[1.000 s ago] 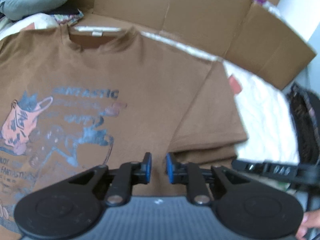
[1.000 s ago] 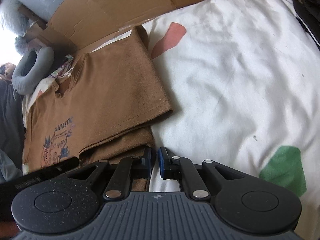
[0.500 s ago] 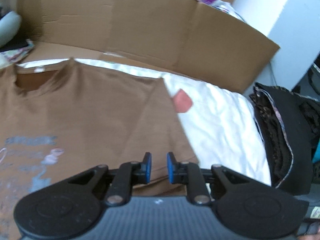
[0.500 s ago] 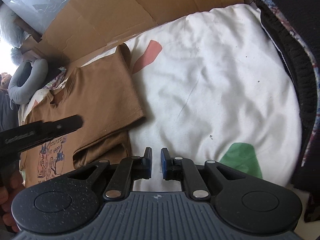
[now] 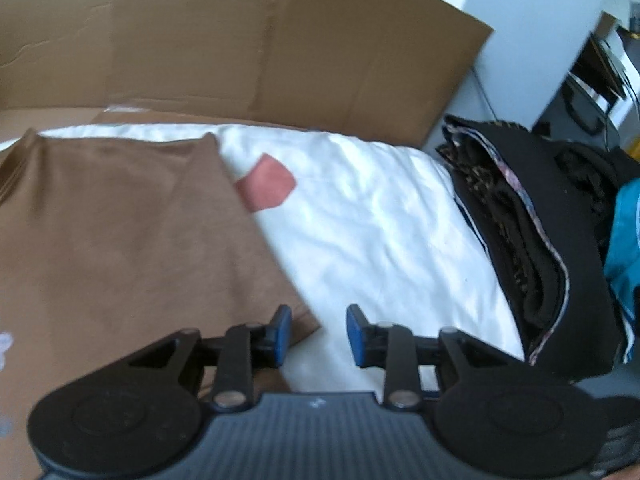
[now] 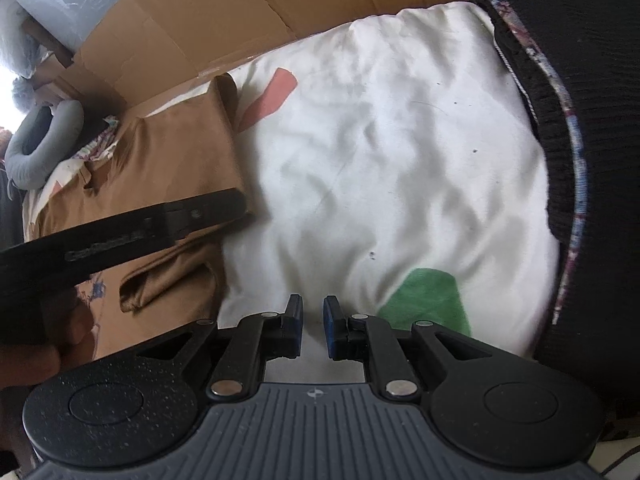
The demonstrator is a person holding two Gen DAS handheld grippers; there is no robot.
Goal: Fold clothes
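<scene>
A brown t-shirt (image 5: 120, 232) lies flat on a white bed sheet (image 5: 380, 216), its right sleeve folded in over the body. My left gripper (image 5: 319, 334) hovers over the sleeve's lower right corner. Its jaws are opening, and only sheet and the sleeve's edge show below the gap; the pads press on nothing. In the right wrist view the shirt (image 6: 180, 152) lies at the left, with the left gripper (image 6: 224, 208) reaching across its sleeve. My right gripper (image 6: 312, 328) hangs over bare sheet to the right of the shirt, its pads a narrow gap apart and empty.
Flattened cardboard (image 5: 280, 48) stands along the far side of the bed. A pile of dark clothes (image 5: 540, 240) borders the sheet on the right, with teal cloth (image 5: 624, 232) behind. The sheet bears a pink patch (image 5: 266, 186) and a green patch (image 6: 424, 300). A grey neck pillow (image 6: 40, 144) lies far left.
My left gripper swung right, from over the shirt's print to the sleeve's edge, and its jaws widened. My right gripper drifted right, off the shirt's edge and over bare sheet.
</scene>
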